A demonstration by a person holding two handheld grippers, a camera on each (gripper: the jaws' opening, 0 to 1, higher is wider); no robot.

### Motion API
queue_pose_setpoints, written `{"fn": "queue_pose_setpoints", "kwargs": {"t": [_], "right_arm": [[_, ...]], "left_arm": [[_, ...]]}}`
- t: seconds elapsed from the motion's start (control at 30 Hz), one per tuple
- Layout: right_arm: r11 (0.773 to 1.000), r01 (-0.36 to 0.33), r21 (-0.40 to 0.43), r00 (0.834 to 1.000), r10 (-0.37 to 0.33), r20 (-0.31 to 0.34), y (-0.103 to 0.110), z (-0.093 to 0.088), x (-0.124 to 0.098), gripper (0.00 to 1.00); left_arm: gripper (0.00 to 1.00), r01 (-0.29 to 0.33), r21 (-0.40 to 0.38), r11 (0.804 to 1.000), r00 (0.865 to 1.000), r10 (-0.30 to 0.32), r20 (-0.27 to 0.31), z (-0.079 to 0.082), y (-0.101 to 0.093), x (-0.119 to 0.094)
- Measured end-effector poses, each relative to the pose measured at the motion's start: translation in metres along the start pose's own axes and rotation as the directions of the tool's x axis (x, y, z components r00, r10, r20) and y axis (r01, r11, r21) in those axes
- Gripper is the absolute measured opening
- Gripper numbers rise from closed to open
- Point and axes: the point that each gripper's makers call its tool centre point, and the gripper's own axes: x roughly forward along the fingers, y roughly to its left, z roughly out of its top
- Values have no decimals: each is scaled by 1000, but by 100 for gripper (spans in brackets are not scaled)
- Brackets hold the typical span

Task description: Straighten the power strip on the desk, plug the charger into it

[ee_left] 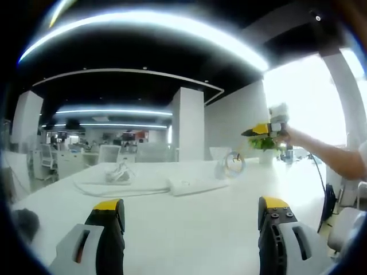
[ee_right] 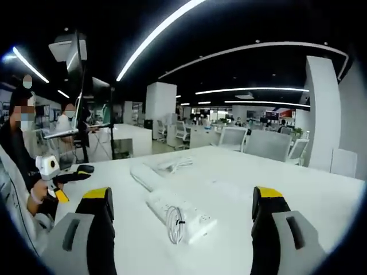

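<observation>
Left gripper view first: the left gripper (ee_left: 192, 220) hangs over the white desk (ee_left: 183, 240) with its jaws spread wide and nothing between them. The power strip (ee_left: 192, 185) lies flat ahead of it, well apart from the jaw tips, roughly on the line between them. Left of the strip and further back there's a loose pile of white cable (ee_left: 119, 172), and a flat white cord runs from that side toward the strip. Off to the right, the right gripper (ee_left: 269, 129) is held up in the air by a hand (ee_left: 287, 136), above the far right part of the desk, with a small green plant (ee_left: 265, 143) behind it. Can't tell from here if that one's open.

Right gripper view: the right gripper (ee_right: 180, 212) is open too, jaws wide, holding nothing. The power strip (ee_right: 180, 213) sits right between the jaw tips, angled across the desk (ee_right: 298, 189), with a coil of cable (ee_right: 174, 224) lying on its near end. Another white bar-shaped thing (ee_right: 146, 176) lies just beyond it, then more cable (ee_right: 172, 163). At the far left, a seated person holds the left gripper (ee_right: 57, 175) near the desk edge.

Plenty of bare desktop to the right of the strip. The room's an open office with white chairs (ee_right: 269, 143), pillars and long ceiling lights.
</observation>
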Motion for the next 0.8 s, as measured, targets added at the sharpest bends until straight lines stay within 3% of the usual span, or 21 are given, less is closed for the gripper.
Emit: {"fn": "queue_pose_setpoints", "kwargs": {"t": [0.8], "right_arm": [[996, 91, -11, 993, -90, 81, 5, 2, -50, 100]], "left_arm": [[99, 1, -4, 1000, 1000, -1, 1, 0, 0, 0]]}}
